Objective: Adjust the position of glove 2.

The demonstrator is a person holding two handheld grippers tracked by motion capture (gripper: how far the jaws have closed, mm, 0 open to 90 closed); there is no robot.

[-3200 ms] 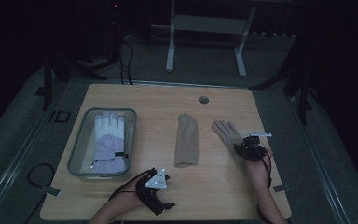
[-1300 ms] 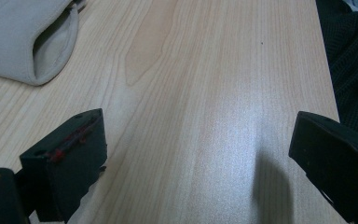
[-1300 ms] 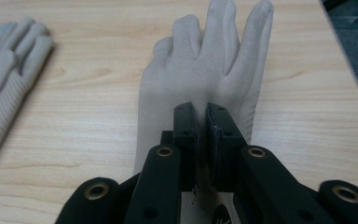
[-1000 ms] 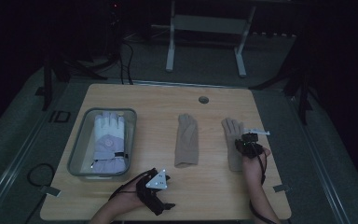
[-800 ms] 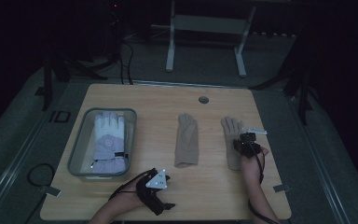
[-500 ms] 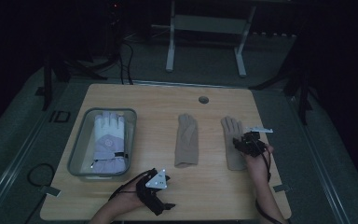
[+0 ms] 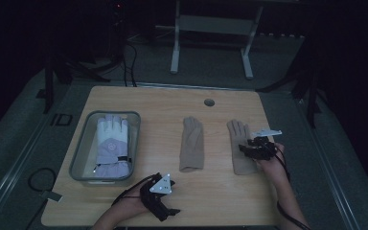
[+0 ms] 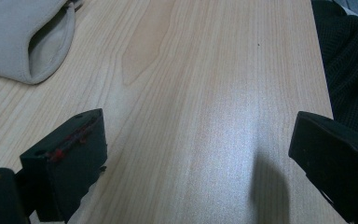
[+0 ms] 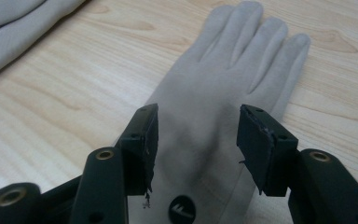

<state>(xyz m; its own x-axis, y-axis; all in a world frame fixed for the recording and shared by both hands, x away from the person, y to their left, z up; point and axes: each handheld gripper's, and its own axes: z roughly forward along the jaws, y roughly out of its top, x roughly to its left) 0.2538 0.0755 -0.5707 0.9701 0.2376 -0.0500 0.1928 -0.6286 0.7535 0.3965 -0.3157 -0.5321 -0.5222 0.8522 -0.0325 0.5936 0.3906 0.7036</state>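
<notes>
So on the left of the table [image 7: 172, 103] there's a clear bin [image 7: 84, 160] with a white glove [image 7: 111, 143] lying flat in it, fingers pointing far. Just right of the bin's near corner is the left gripper [image 7: 170, 211], down at the near edge. In the left gripper view its jaws are spread wide with just bare wood between them, gripping nothing, and you can see the cuff of the middle glove [image 8: 28, 39] off at the top left, well clear of the jaws.

That middle glove [image 7: 192, 143] is tan and lies folded narrow around the centre of the table, fingers far. There's a small round hole [image 7: 209, 102] in the tabletop beyond it.

Right of that is the tan glove [image 7: 239, 143] the right gripper [image 7: 243, 149] is working on. It lies flat on the wood, palm down, fingers spread and pointing far, near the right edge. In the right gripper view the right gripper [image 9: 193, 135] has just been opening up, and its jaws now stand apart over the back of the tan glove [image 9: 228, 79] with a gap on each side, so it's let go; the glove lies between and under them, not pinched.
</notes>
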